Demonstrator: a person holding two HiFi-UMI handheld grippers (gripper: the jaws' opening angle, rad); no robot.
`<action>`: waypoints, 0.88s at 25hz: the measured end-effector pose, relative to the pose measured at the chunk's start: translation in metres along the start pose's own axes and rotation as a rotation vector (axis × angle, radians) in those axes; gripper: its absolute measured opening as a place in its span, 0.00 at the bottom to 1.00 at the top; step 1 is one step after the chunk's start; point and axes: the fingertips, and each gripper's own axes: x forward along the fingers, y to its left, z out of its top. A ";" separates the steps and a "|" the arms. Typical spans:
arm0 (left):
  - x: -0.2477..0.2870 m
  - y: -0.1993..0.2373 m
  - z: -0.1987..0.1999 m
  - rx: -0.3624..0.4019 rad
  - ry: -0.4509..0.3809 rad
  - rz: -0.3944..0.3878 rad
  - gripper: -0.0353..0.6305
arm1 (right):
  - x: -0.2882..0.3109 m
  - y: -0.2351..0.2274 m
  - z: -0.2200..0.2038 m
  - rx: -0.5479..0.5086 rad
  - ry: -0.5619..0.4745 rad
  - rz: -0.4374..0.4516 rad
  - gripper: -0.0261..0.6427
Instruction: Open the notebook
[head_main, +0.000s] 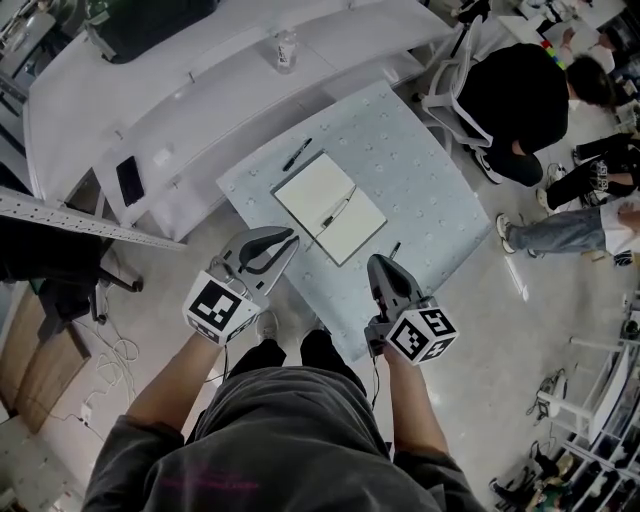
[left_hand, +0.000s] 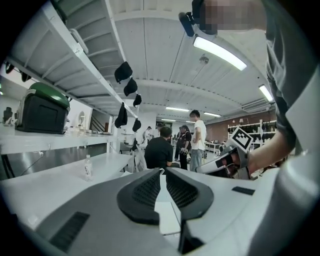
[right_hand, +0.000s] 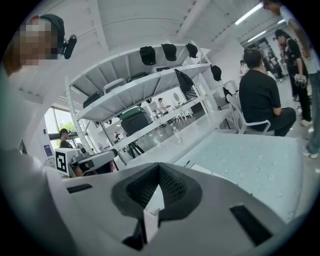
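Plainly, the only print in sight is the black-and-white square pattern on the left cube (head_main: 216, 308) and the right cube (head_main: 423, 335). The label on the bottle (head_main: 286, 50) is too small to read. The notebook (head_main: 322, 195) lies flat in the middle of the table (head_main: 430, 190), white face up. A pen (head_main: 338, 208) lies on it and a black pen (head_main: 297, 153) just beside its far edge.

The left hand-held gripper (head_main: 293, 238) and right hand-held gripper (head_main: 378, 262) hang near the table's near edge, clear of the notebook. The tips of each are drawn together on nothing.

Only the head view shows the notebook whole; the right gripper view catches one corner of it beyond the jaws.
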 end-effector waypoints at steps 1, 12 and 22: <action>-0.003 -0.003 0.000 0.012 0.006 -0.002 0.11 | -0.002 0.002 0.001 -0.001 -0.004 -0.001 0.04; -0.036 -0.016 0.002 0.055 0.026 -0.020 0.09 | -0.022 0.020 0.004 -0.019 -0.038 -0.015 0.04; -0.043 -0.018 0.011 0.065 0.007 -0.022 0.07 | -0.029 0.047 0.014 -0.049 -0.070 0.027 0.04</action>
